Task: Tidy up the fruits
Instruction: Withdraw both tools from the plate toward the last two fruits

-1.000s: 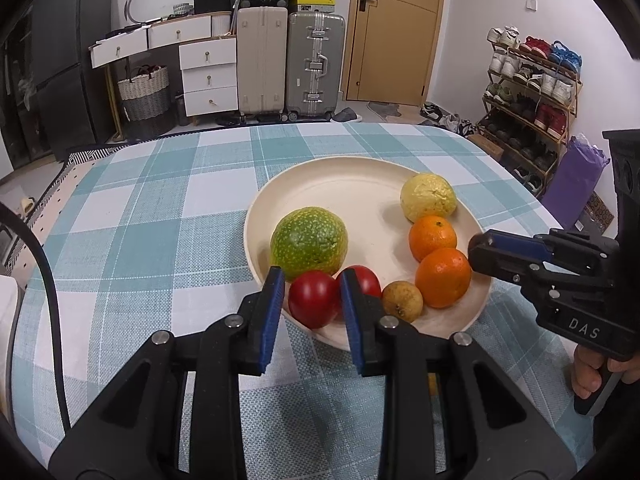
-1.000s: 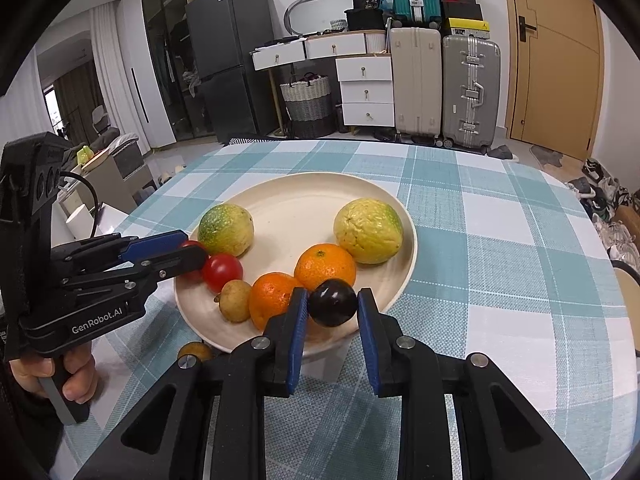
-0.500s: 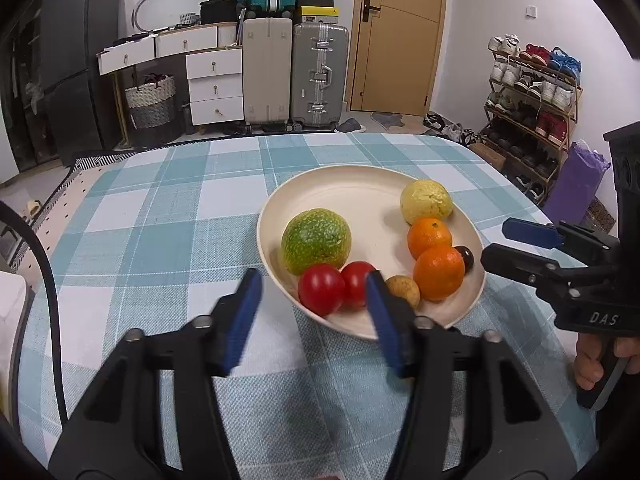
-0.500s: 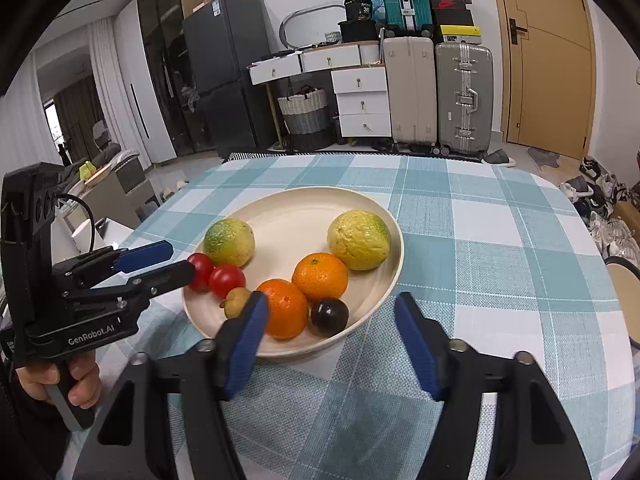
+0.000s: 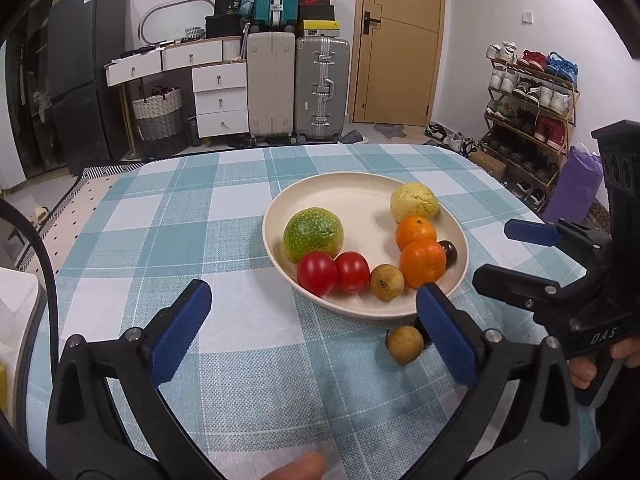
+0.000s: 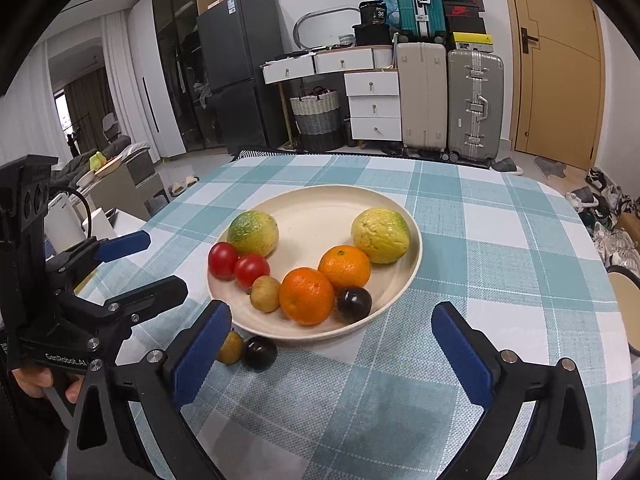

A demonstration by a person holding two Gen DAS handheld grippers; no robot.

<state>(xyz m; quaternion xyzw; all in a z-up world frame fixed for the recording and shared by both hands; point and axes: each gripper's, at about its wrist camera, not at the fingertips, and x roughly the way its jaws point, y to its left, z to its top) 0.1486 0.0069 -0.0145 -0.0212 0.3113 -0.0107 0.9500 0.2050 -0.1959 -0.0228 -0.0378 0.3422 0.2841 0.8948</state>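
Note:
A cream plate (image 5: 360,312) holds a green fruit (image 5: 313,234), a yellow fruit (image 5: 414,203), two oranges (image 5: 422,262), two tomatoes (image 5: 317,273), a small brown fruit (image 5: 386,282) and a dark plum (image 6: 354,300). On the cloth by the plate's near rim lie another brown fruit (image 5: 405,344) and a second dark plum (image 6: 260,353). My left gripper (image 5: 312,296) hovers short of the plate, its jaws opening with nothing between them. My right gripper (image 6: 332,312) also stands short of the rim, jaws opening and empty.
The round table wears a teal checked cloth (image 5: 200,240); its far edge curves toward drawers and suitcases. A shoe rack (image 5: 528,112) stands right. Each gripper shows in the other's view, the left gripper (image 6: 156,264) and the right gripper (image 5: 504,254), flanking the plate.
Both grippers went from shut to wide open. The left let go of a tomato and the right let go of a dark plum, both now on the plate. The left gripper drew back.

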